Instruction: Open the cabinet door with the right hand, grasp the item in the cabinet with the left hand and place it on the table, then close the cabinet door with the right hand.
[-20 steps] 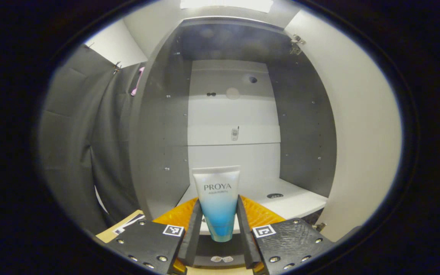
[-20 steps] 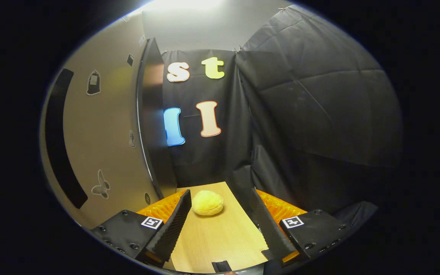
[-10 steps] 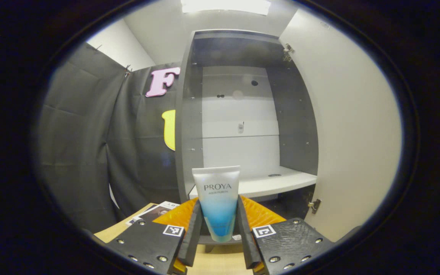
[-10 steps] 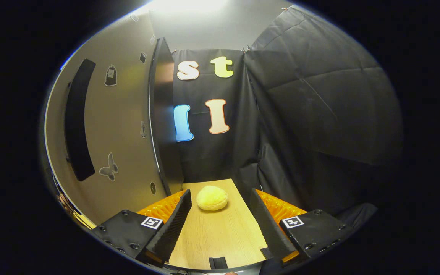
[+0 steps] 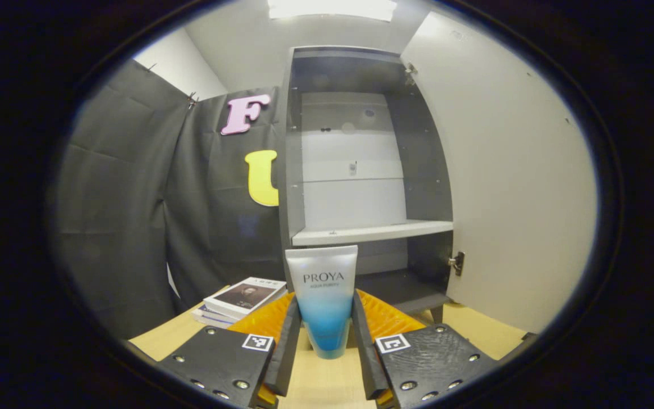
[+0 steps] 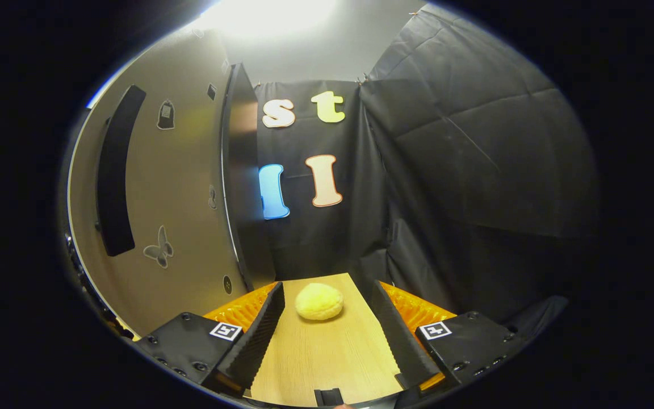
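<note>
In the left gripper view my left gripper [image 5: 323, 341] is shut on a white-and-blue tube [image 5: 323, 295], held upright with its cap end down, above the wooden table [image 5: 327, 386]. Behind it stands the grey cabinet [image 5: 361, 170] with its white shelf [image 5: 369, 233] bare and its door [image 5: 508, 187] swung open to the right. In the right gripper view my right gripper [image 6: 327, 335] is open with nothing between its fingers, low over the table [image 6: 321, 358]. The open door's outer face [image 6: 179, 193], with its long dark handle [image 6: 114, 176], rises at the left.
A small stack of books [image 5: 239, 298] lies on the table left of the cabinet. A yellow round sponge-like lump [image 6: 319, 301] sits on the table just beyond my right gripper. Black cloth walls close in the back and sides.
My left gripper has drawn back out of the cabinet with the tube; the shelf now sits farther off and the books have come into sight. The right gripper has barely shifted.
</note>
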`<control>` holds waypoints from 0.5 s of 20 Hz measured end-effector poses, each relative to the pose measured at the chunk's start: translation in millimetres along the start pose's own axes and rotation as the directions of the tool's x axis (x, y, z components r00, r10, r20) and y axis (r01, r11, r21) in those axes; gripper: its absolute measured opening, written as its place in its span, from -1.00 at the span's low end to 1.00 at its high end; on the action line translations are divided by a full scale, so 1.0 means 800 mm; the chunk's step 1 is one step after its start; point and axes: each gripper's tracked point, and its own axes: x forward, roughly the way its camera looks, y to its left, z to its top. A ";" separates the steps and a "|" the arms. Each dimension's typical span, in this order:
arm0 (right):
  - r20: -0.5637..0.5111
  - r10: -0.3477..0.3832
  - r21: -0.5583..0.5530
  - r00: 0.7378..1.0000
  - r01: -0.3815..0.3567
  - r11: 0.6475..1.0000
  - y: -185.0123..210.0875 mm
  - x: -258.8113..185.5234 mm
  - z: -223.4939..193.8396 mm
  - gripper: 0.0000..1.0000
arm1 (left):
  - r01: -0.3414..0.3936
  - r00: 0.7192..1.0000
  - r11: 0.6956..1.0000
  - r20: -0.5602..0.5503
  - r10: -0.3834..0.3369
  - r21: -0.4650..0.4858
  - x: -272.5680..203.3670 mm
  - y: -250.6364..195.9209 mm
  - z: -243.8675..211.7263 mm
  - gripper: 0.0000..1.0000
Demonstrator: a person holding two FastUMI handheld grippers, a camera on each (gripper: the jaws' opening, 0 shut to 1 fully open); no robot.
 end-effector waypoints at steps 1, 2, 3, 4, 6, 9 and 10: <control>0.007 -0.004 -0.004 1.000 0.004 1.000 -0.002 0.001 0.002 0.94 | -0.001 1.000 1.000 -0.011 0.001 0.001 -0.008 0.002 -0.014 -0.02; 0.004 -0.011 -0.011 1.000 0.011 1.000 -0.004 0.004 0.002 0.94 | -0.002 1.000 1.000 -0.024 0.002 0.000 -0.014 0.004 -0.029 0.01; -0.001 -0.016 -0.019 1.000 0.016 1.000 -0.006 0.006 0.000 0.94 | -0.003 0.999 1.000 -0.037 0.002 -0.003 -0.020 0.006 -0.045 0.01; -0.004 -0.018 -0.023 1.000 0.017 1.000 -0.006 0.008 0.000 0.95 | -0.005 0.999 1.000 -0.051 0.005 -0.006 -0.027 0.008 -0.059 0.01; -0.008 -0.015 -0.026 1.000 0.015 1.000 -0.003 0.010 -0.001 0.94 | -0.019 0.996 1.000 -0.085 0.018 -0.006 -0.039 0.015 -0.090 0.02; -0.019 -0.017 -0.042 1.000 0.016 0.999 -0.001 0.014 -0.005 0.95 | -0.024 0.993 1.000 -0.119 0.023 -0.009 -0.054 0.016 -0.126 0.08; -0.025 -0.014 -0.045 1.000 0.013 0.999 0.002 0.016 -0.008 0.94 | -0.024 0.992 1.000 -0.124 0.023 -0.012 -0.058 0.015 -0.136 -0.03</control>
